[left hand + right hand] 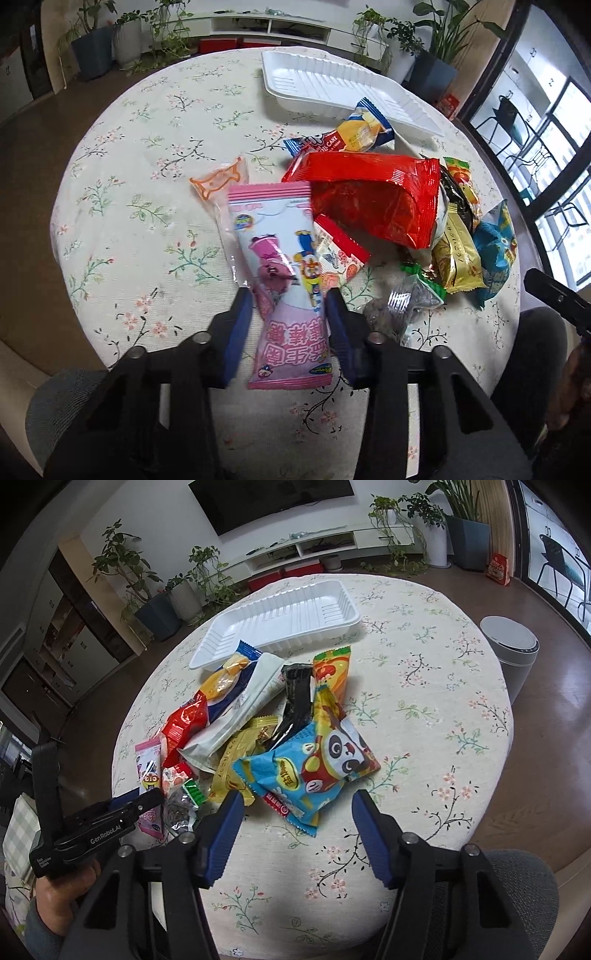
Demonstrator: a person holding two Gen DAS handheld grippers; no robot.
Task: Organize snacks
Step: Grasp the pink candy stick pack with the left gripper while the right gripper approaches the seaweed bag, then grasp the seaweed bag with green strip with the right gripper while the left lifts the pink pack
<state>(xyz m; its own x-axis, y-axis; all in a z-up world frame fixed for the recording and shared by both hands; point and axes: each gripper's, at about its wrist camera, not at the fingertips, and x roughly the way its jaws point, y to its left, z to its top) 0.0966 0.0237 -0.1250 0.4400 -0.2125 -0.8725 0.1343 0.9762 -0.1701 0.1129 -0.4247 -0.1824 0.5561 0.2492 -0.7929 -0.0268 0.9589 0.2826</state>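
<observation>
A pile of snack packets lies on the round floral table. My left gripper (288, 299) has its blue fingers on both sides of a pink cartoon packet (280, 266), closed against it. A red bag (373, 195) and a yellow roll-cake packet (354, 133) lie beyond. A white plastic tray (332, 85) stands empty at the far side; it also shows in the right wrist view (280, 620). My right gripper (297, 805) is open and empty, just short of a blue panda packet (314, 764). The left gripper (122, 812) shows in the right wrist view too.
A gold packet (236, 764), a black packet (295, 698), an orange packet (332, 672) and a white packet (240, 720) sit in the pile. A grey bin (511, 650) stands on the floor to the right. Potted plants and a TV stand line the far wall.
</observation>
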